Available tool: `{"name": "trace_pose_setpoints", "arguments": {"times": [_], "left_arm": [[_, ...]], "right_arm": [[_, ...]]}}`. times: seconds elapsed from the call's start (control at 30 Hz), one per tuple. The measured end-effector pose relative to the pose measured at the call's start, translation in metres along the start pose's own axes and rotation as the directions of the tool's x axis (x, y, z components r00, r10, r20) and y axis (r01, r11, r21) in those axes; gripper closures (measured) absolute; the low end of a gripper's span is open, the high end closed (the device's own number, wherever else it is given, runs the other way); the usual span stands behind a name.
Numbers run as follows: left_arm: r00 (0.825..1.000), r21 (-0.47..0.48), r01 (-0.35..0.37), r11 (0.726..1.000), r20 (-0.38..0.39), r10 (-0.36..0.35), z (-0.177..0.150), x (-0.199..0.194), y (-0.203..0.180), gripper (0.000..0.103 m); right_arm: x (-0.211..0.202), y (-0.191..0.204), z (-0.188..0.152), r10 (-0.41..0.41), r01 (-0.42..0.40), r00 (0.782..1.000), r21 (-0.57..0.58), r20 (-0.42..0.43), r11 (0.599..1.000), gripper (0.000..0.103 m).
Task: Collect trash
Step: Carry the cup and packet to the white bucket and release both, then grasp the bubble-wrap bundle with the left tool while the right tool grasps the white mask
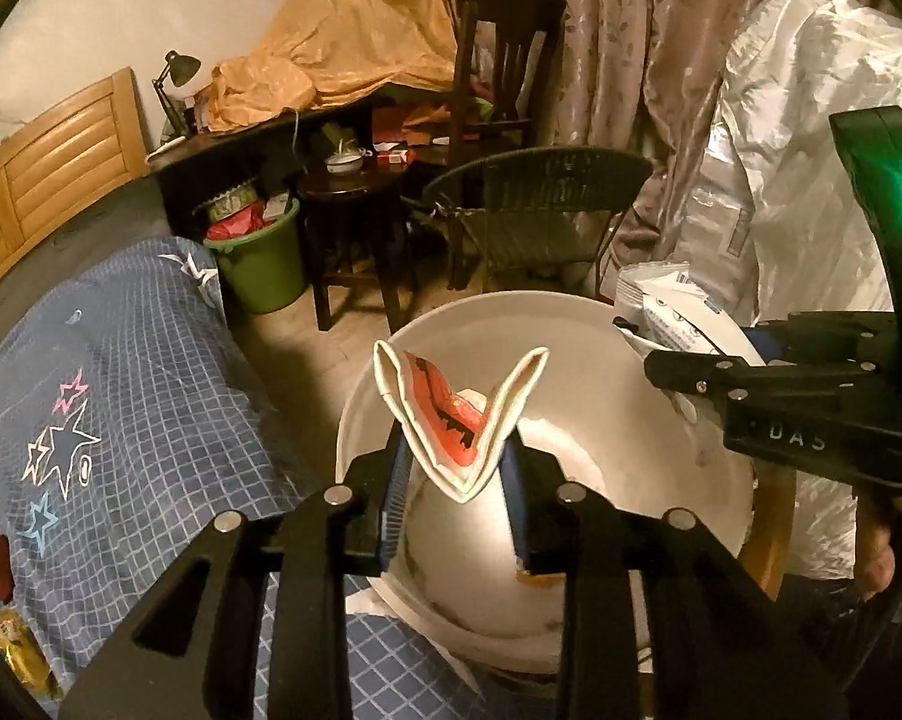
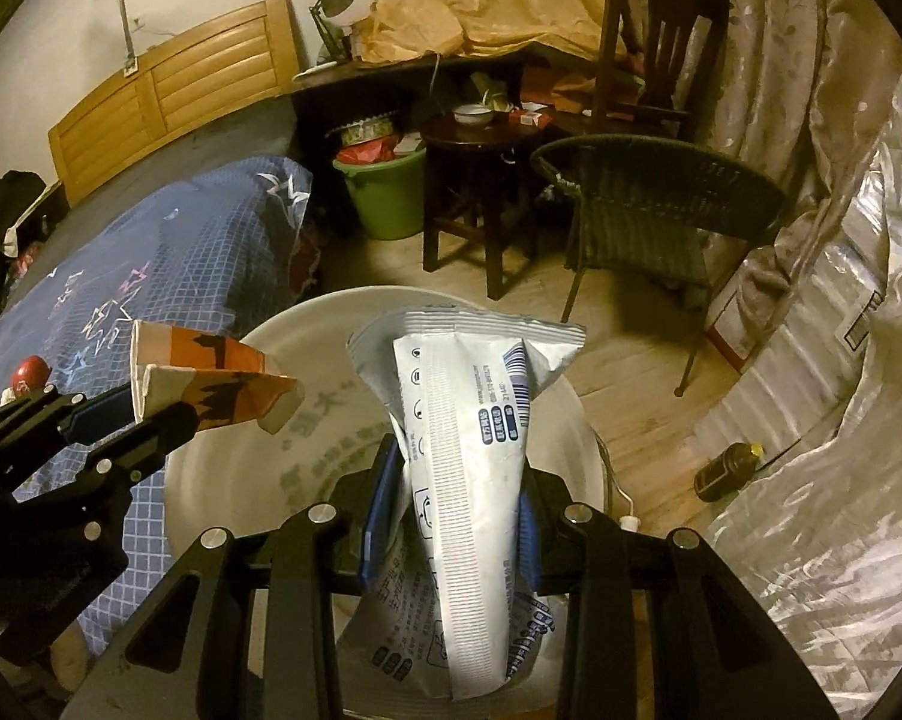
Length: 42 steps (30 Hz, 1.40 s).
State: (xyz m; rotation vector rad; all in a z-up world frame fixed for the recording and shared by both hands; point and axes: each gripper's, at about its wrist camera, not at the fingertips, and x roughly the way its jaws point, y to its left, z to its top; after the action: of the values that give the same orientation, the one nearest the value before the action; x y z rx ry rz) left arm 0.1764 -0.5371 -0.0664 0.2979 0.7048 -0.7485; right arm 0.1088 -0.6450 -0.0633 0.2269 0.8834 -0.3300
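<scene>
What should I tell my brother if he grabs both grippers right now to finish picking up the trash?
Left gripper: flattened paper cup sits between the jaws, above the white bin.
Right gripper: jaws shut on the white snack bag, also over the bin.
Done: both pieces picked up and carried to the bin.
Left: drop both in. More litter may lie on the bed.

Green bucket (image 2: 388, 195) beside dark stool (image 2: 478, 192); wicker chair (image 2: 655, 204) near curtain (image 1: 619, 42); checked bedding (image 1: 151, 360) left.
</scene>
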Motion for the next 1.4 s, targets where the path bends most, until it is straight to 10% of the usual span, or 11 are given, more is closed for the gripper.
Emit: {"name": "trace_pose_setpoints", "arguments": {"times": [0.13,0.47,0.8,1.13,1.4], "left_arm": [[1.000,-0.015,-0.023,1.000,0.020,0.023,0.004,-0.002,0.005,0.055],[0.997,-0.030,-0.031,0.999,0.068,0.033,0.004,-0.040,0.019,0.055],[0.975,0.016,-0.115,0.993,0.194,0.110,-0.075,-0.186,0.084,0.041],[0.939,-0.239,-0.336,0.911,-0.008,0.344,-0.231,-0.294,0.269,0.041],[0.946,-0.021,-0.238,0.971,-0.232,0.226,-0.304,-0.307,0.338,0.033]], "right_arm": [[-0.004,0.002,0.000,0.006,-0.006,1.000,0.008,0.024,1.000,0.061],[-0.064,0.029,-0.009,0.018,-0.015,0.988,-0.021,0.154,1.000,0.061],[-0.172,0.148,-0.069,0.258,-0.222,0.896,-0.138,0.361,0.965,0.037],[-0.147,0.304,-0.135,0.516,-0.463,0.845,-0.289,0.141,0.838,0.034],[-0.126,0.391,-0.181,0.575,-0.548,0.817,-0.364,-0.041,0.753,0.033]]}}
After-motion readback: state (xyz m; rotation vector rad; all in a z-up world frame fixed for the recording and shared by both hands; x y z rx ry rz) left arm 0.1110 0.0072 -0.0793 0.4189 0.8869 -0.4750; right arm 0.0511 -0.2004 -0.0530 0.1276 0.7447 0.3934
